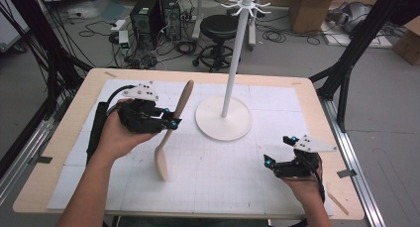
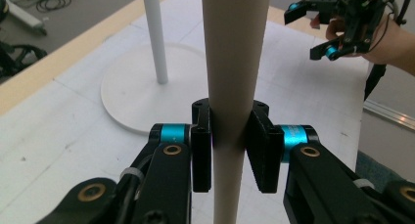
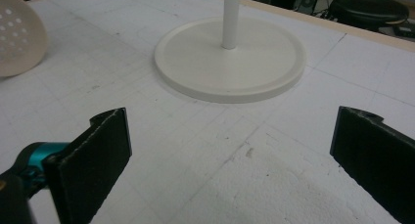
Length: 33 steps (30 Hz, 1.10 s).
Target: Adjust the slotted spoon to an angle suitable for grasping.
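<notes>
"What can't you see from there?"

"In my left gripper view the spoon handle [image 2: 235, 87] runs off the top and the bottom edge, so both its ends are cut off. The stand's pole [image 2: 155, 38] is cut off at the top too."

"And on the right?"

"The spoon's bowl [image 3: 17, 35], left of the stand's base [image 3: 230, 67], is half cut by the edge. The right jaw runs off the corner."
</notes>
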### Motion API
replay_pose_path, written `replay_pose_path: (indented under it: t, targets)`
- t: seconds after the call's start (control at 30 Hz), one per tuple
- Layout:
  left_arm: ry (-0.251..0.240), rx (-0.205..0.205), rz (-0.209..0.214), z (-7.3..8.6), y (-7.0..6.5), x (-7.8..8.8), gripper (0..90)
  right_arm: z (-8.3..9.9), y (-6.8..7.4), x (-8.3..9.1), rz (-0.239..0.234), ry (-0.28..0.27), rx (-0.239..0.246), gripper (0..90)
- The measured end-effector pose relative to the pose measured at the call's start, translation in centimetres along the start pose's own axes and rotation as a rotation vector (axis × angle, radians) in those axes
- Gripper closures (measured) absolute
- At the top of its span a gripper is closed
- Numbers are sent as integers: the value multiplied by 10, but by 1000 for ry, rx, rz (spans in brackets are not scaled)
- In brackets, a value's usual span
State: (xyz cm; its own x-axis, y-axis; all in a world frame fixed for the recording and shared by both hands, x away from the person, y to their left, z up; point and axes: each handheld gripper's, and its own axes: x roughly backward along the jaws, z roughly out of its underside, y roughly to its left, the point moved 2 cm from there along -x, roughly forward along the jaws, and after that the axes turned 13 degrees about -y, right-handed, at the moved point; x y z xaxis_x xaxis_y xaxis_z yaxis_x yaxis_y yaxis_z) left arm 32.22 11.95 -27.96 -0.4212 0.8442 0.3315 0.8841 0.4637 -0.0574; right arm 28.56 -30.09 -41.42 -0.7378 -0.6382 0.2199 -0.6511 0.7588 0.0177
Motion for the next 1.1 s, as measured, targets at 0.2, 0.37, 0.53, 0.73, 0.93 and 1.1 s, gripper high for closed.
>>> replay_pose_path:
  t: [0.2, 0.37, 0.53, 0.73, 0.93, 1.1]
  targets:
    - [-63, -44, 30, -7, -1, 7, 738, -1, 1, 0, -2, -4, -1, 4]
    - [-112, -66, 49, -11, -2, 11, 739, -2, 1, 0, -5, -5, -1, 4]
    - [-145, -92, 67, -15, -5, 12, 738, -2, 1, 0, -7, -7, -4, 4]
    - [-157, -102, 79, -17, -5, 16, 739, -2, 0, -1, -9, -10, 0, 4]
    - [-192, -105, 87, -19, -4, 23, 739, -1, 1, -2, -15, -7, -2, 4]
    - [-212, -101, 108, -20, -3, 25, 739, 0, 2, -1, -19, -6, -8, 4]
